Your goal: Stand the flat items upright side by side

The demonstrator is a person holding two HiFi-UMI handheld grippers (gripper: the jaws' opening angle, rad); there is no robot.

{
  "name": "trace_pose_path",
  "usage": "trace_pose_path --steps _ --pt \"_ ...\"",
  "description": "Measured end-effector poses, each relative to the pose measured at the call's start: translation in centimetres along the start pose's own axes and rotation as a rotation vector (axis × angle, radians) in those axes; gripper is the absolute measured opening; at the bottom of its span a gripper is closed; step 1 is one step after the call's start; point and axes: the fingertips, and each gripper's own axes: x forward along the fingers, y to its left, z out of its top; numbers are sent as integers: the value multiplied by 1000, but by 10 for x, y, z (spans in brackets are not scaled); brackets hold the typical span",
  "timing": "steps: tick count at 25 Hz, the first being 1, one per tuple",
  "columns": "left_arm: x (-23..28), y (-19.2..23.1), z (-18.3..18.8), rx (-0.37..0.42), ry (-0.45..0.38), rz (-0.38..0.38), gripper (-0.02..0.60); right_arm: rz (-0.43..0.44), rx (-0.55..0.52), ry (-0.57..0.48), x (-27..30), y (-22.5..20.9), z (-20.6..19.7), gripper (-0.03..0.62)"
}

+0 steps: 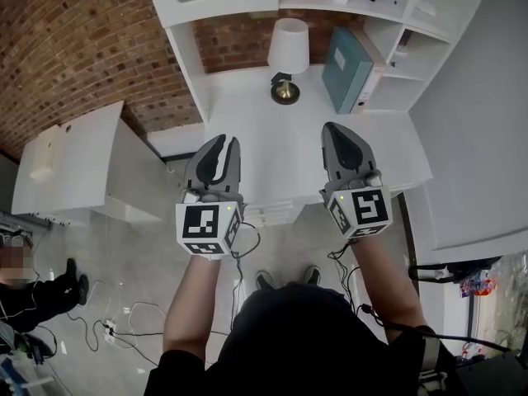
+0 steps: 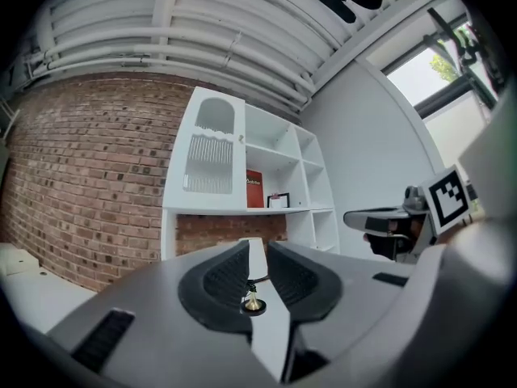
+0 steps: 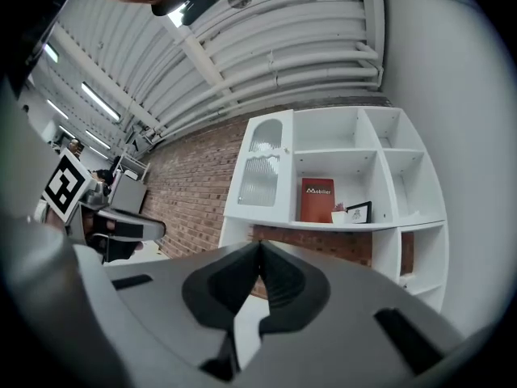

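Closed left tongs [image 1: 224,140] and right tongs [image 1: 333,129] hover above bare desk [image 1: 276,151] edge.

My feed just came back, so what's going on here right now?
A person holds a gripper in each hand out over the white desk. The left gripper and right gripper are both shut, with nothing between their fingers, and neither touches anything. A flat teal book stands at the desk's back right against the white shelving, near a white-shaded table lamp.
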Motion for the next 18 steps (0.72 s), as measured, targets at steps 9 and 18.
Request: trace_pose_path --steps 9,18 --pt "-4 -20 4 13 14 69 66 37 52 -32 -22 -34 1 0" --pt "4 -51 10 50 26 92 66 63 93 -47 -34 -63 -4 0"
